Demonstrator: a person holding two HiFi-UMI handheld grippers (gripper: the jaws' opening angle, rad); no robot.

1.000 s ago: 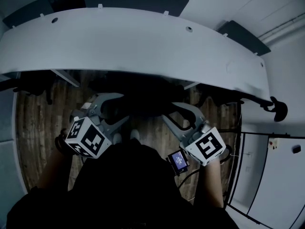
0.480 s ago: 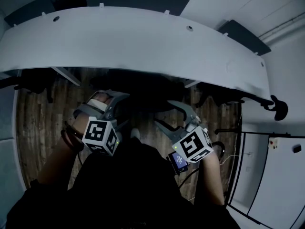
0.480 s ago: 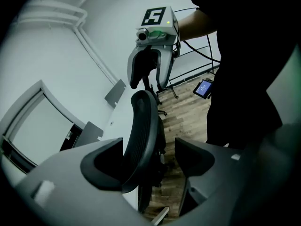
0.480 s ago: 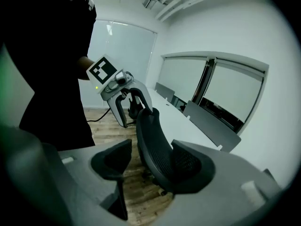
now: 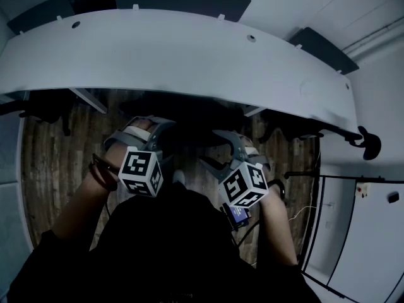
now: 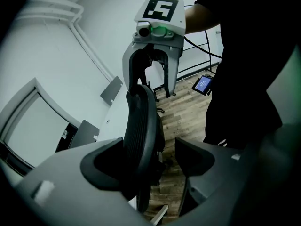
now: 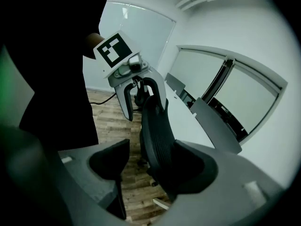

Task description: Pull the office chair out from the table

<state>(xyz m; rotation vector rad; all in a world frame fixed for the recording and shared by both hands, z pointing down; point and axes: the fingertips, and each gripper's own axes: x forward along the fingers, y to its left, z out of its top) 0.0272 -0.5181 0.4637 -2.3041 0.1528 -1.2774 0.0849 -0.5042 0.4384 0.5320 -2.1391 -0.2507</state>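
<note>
The black office chair (image 5: 189, 120) is tucked under the curved white table (image 5: 189, 55); only its dark backrest top shows in the head view. My left gripper (image 5: 148, 131) and right gripper (image 5: 214, 149) reach down over that backrest side by side. In the left gripper view the ribbed backrest (image 6: 141, 126) stands between the left gripper's (image 6: 151, 157) wide jaws, close to one pad with a gap to the other. The right gripper's (image 7: 148, 164) jaws are opening, with the backrest edge (image 7: 157, 131) between them, beside one pad and apart from the other.
Wood-plank floor (image 5: 50, 163) lies under the table. Other dark chairs (image 5: 38, 109) stand at the left and the right (image 5: 297, 128). A small lit screen (image 5: 237, 214) hangs by my right wrist with a cable. A white wall and a glass door (image 5: 360, 232) are at the right.
Both grippers have sunk toward the chair back, rolled and drawn closer together. Their jaws have spread wider and now straddle the backrest.
</note>
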